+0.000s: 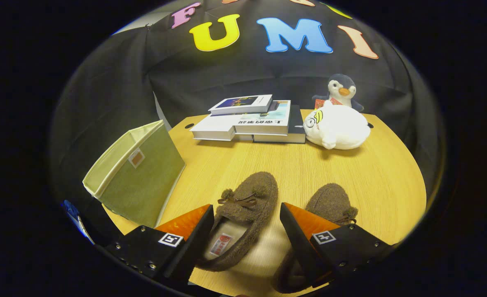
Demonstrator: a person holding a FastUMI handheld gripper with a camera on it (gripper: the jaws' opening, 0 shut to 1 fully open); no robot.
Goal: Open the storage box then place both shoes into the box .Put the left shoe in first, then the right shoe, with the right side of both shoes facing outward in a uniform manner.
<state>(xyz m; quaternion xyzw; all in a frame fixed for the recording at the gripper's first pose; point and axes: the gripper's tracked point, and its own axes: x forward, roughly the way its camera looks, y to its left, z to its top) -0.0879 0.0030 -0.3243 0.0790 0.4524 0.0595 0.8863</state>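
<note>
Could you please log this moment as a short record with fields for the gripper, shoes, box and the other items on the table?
gripper: open, fingers spread above the shoes, gripping nothing
left shoe: on the table between the fingers, toe pointing away
right shoe: beside it, partly behind one finger
box: green fabric, at the table's edge beside the left shoe, tilted; whether it is open cannot be told
books: stacked at the far side
plush toys: white one beside the books, penguin behind it
table: wooden
task state: no shoe in box yet
</note>
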